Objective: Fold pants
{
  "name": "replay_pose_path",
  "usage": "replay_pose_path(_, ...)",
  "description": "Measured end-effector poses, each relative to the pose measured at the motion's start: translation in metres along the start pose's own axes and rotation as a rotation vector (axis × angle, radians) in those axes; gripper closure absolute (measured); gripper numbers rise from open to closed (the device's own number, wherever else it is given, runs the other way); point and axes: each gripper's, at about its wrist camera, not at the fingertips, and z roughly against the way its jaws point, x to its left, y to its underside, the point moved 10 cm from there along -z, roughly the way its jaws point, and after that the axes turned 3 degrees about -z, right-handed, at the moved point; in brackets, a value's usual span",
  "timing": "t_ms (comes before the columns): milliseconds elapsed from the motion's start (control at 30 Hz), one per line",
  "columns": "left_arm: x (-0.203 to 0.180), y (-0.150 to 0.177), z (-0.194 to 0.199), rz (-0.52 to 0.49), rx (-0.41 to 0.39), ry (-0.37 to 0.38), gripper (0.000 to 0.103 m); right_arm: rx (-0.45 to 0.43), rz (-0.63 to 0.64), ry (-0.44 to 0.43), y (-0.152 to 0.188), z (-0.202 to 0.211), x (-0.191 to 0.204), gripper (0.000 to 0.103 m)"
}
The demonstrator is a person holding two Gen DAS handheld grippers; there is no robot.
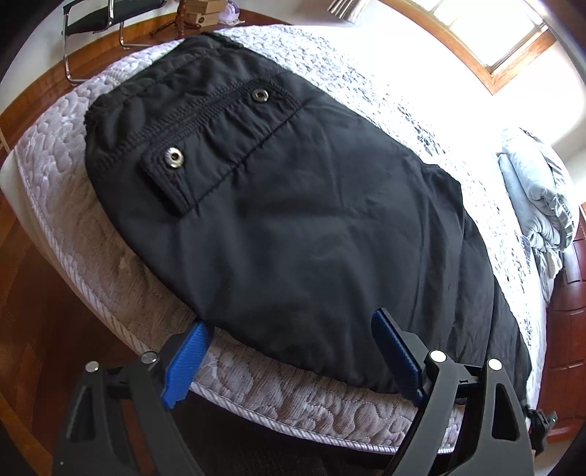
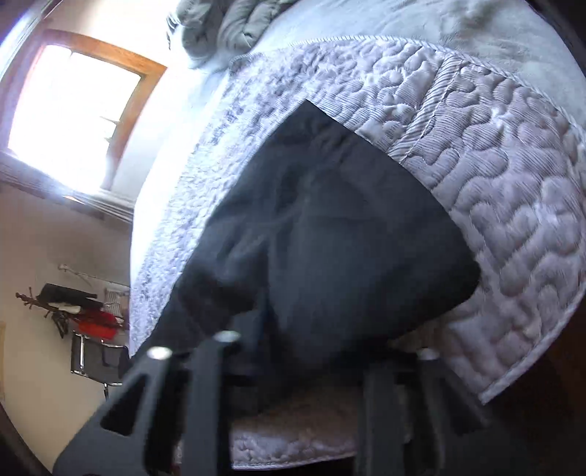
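Black pants (image 1: 293,219) lie folded on the quilted mattress (image 1: 91,238), waistband and snap pocket at the far left. My left gripper (image 1: 289,329) is open with blue pads (image 1: 186,355) spread at the pants' near edge, one pad over the fabric. In the right wrist view the pants (image 2: 329,238) bulge close to the camera and cover the fingertips of my right gripper (image 2: 315,351). The view is blurred, so its jaw state is hidden.
A grey folded blanket (image 1: 534,197) lies at the far right of the bed. A chair (image 1: 102,22) stands on the wooden floor beyond the bed's corner. A bright window (image 2: 73,110) and a coat rack (image 2: 62,304) are by the wall.
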Motion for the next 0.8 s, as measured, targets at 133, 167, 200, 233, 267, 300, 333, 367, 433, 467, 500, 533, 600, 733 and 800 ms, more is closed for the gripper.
replay_pose_path(133, -0.006, -0.001, -0.01, 0.0, 0.007, -0.011, 0.015, -0.01, 0.097, -0.016, -0.011, -0.003, 0.027, 0.097)
replay_pose_path(167, -0.007, -0.001, -0.012, -0.001, 0.011, -0.017, 0.015, 0.027, 0.081, 0.021, -0.007, -0.01, 0.022, 0.097)
replay_pose_path(200, -0.008, -0.002, -0.016, -0.002, 0.014, -0.02, 0.015, 0.061, 0.073, 0.076, -0.009, -0.018, 0.01, 0.097)
replay_pose_path(233, -0.008, -0.002, -0.018, -0.002, 0.015, -0.023, 0.015, 0.083, 0.087, 0.135, -0.006, -0.023, 0.001, 0.096)
replay_pose_path(267, -0.008, -0.003, -0.02, -0.002, 0.015, -0.027, 0.015, 0.089, 0.113, 0.154, -0.004, -0.024, -0.002, 0.089)
replay_pose_path(300, -0.007, -0.003, -0.02, 0.002, 0.015, -0.029, 0.015, 0.081, 0.126, 0.147, -0.003, -0.022, -0.002, 0.083)
replay_pose_path(333, -0.007, -0.002, -0.019, 0.003, 0.015, -0.029, 0.015, 0.075, 0.126, 0.141, -0.003, -0.017, -0.001, 0.078)
replay_pose_path(367, -0.005, -0.002, -0.015, 0.001, 0.008, -0.032, 0.015, 0.069, 0.125, 0.122, -0.001, -0.01, 0.0, 0.067)
replay_pose_path(433, 0.005, -0.004, -0.003, 0.005, -0.018, -0.042, 0.015, 0.032, 0.137, 0.111, 0.001, 0.012, 0.0, 0.05)
replay_pose_path(467, 0.011, -0.006, 0.003, 0.016, -0.033, -0.047, 0.014, 0.015, 0.152, 0.122, 0.004, 0.022, 0.0, 0.038)
replay_pose_path(500, 0.021, -0.007, 0.012, 0.043, -0.053, -0.051, 0.012, 0.012, 0.165, 0.124, 0.006, 0.027, 0.001, 0.036)
replay_pose_path(533, 0.029, -0.009, 0.017, 0.069, -0.067, -0.048, 0.009, 0.012, 0.173, 0.12, 0.01, 0.032, 0.001, 0.036)
replay_pose_path(600, 0.048, -0.01, 0.023, 0.151, -0.081, -0.003, 0.009, 0.016, 0.154, 0.098, 0.016, 0.045, -0.003, 0.036)
replay_pose_path(733, 0.063, -0.015, 0.012, 0.24, -0.063, 0.073, 0.01, 0.017, 0.101, 0.059, 0.025, 0.039, -0.004, 0.036)
replay_pose_path(800, 0.066, -0.019, 0.002, 0.263, -0.061, 0.1, 0.01, 0.026, 0.097, 0.068, 0.033, 0.037, -0.01, 0.036)
